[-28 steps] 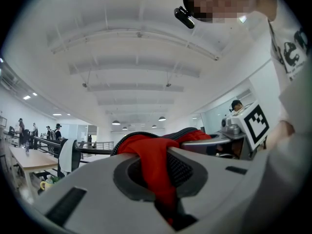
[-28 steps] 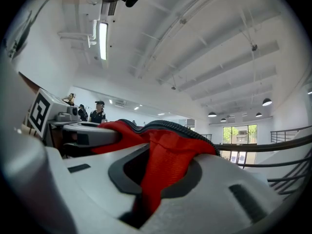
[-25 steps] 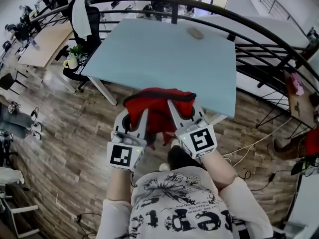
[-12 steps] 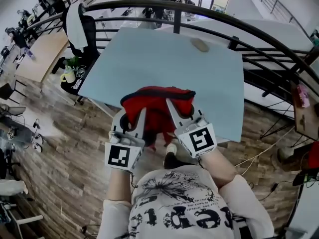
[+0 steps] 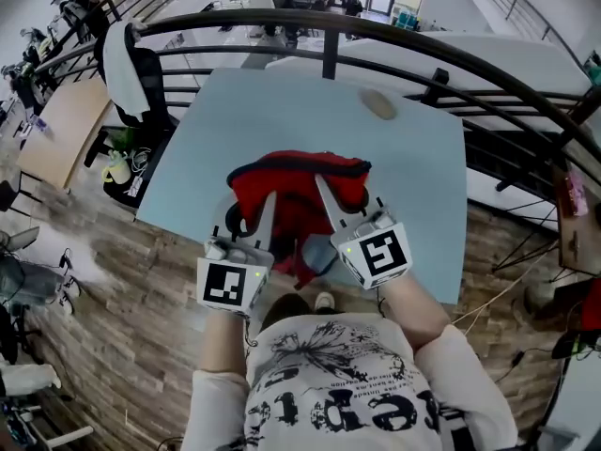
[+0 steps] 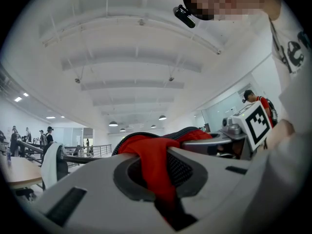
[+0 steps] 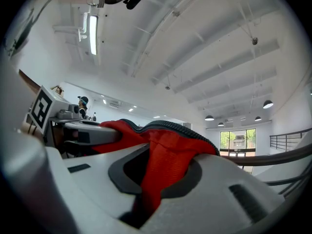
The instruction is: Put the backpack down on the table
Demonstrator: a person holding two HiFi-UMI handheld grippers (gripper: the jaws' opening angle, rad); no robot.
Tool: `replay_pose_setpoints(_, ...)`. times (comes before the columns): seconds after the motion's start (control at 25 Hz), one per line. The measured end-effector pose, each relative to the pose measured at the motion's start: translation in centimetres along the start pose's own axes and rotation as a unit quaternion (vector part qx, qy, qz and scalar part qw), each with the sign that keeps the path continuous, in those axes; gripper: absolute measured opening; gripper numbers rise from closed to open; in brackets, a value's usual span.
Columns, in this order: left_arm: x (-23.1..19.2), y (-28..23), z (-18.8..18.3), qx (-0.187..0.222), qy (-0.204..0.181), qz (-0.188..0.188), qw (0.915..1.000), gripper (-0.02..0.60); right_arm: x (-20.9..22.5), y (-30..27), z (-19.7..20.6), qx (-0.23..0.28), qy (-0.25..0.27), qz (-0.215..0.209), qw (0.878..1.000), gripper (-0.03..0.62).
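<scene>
The red backpack (image 5: 299, 194) with black trim hangs between both grippers, over the near edge of the pale blue table (image 5: 282, 101). My left gripper (image 5: 250, 203) is shut on the backpack's left side. In the left gripper view the red fabric (image 6: 152, 165) is pinched between its jaws. My right gripper (image 5: 346, 195) is shut on the backpack's right side, and in the right gripper view the red cloth (image 7: 168, 162) is squeezed in the same way. Both grippers point level, side by side. The backpack's lower part is hidden behind the grippers.
A small brownish object (image 5: 379, 104) lies near the table's far edge. A black curved railing (image 5: 329, 28) runs right behind the table. A chair draped in white (image 5: 122, 59) and a wooden desk (image 5: 56, 125) stand to the left. Wood floor lies below.
Both grippers have carried the backpack forward together. The table has come closer and now lies under the backpack, which before hung in front of its near edge.
</scene>
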State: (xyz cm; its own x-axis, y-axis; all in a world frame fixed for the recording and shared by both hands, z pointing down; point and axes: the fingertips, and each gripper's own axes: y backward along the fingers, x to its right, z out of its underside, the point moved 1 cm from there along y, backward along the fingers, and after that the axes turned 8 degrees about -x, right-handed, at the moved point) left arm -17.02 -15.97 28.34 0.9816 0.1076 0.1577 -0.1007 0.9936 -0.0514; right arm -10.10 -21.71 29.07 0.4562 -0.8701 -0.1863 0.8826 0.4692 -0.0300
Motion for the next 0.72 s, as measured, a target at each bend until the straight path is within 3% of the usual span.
replay_pose_setpoints(0.32,-6.2,-9.5,0.6,0.002,-0.003,0.053,0.9986,0.035,5.8,-8.5,1.2,-0.026,-0.006,0.053,0.998,0.025)
replay_pose_setpoints(0.72,-12.7,-21.7,2.1,0.007,-0.018,0.143,0.9895,0.035,13.7,-18.1,2.8,-0.049,0.01,0.139,0.989,0.025)
